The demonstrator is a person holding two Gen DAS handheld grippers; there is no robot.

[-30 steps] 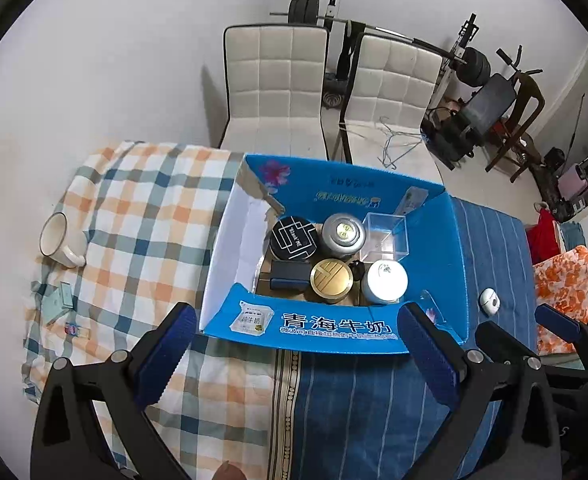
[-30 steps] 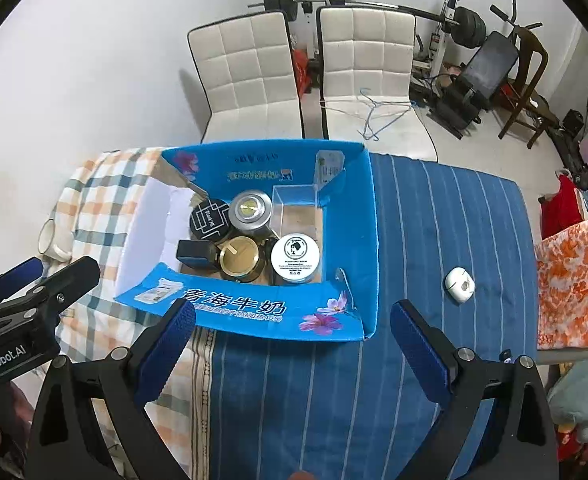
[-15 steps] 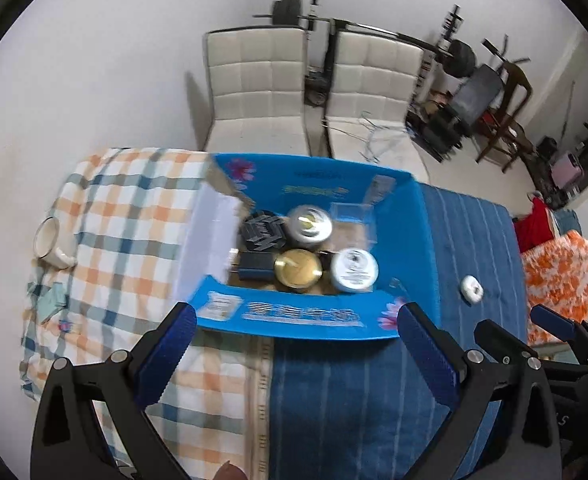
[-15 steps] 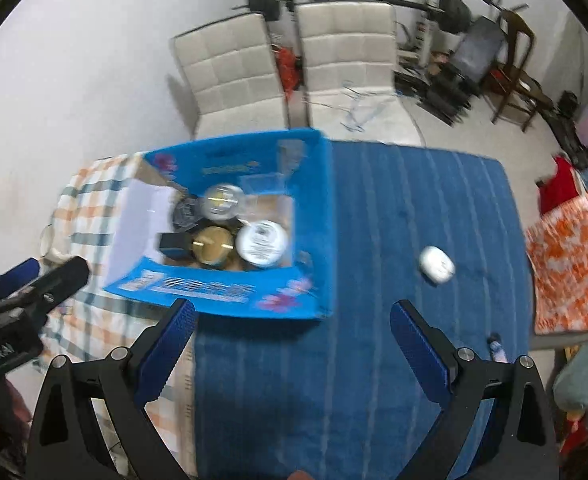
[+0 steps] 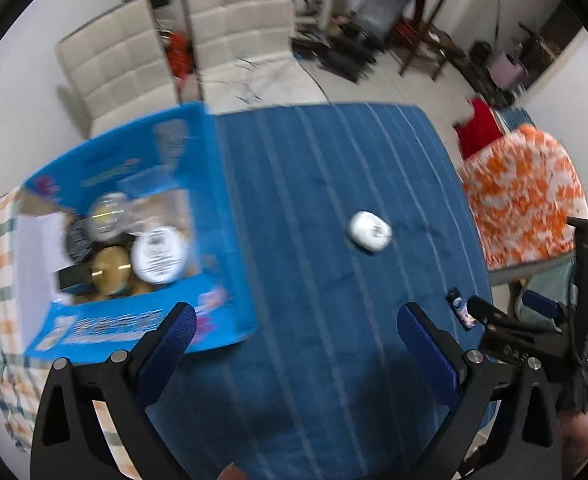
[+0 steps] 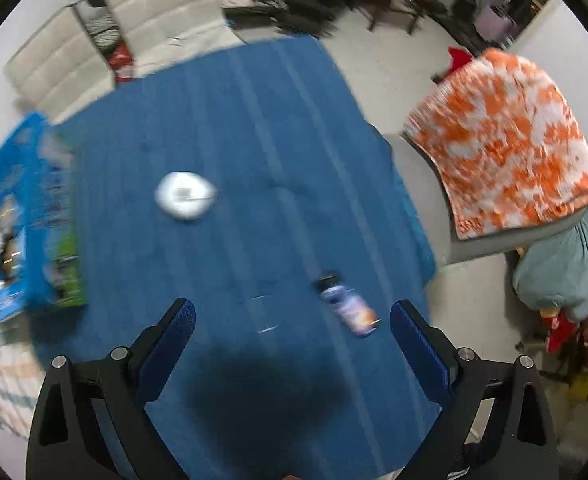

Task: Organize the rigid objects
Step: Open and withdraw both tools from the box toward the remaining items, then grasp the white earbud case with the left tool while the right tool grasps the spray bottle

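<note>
Apparently next: right hand-held gripper, jaws spread and empty, should straddle the small bottle lying near the desk edge, squarely across its body; left hand-held gripper also released.

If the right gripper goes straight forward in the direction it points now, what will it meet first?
Probably the blue striped cloth itself. The right gripper is open, nothing between its fingers. The small bottle lies just right of centre, so it might touch that first; depth is unclear in this blurred view.
</note>
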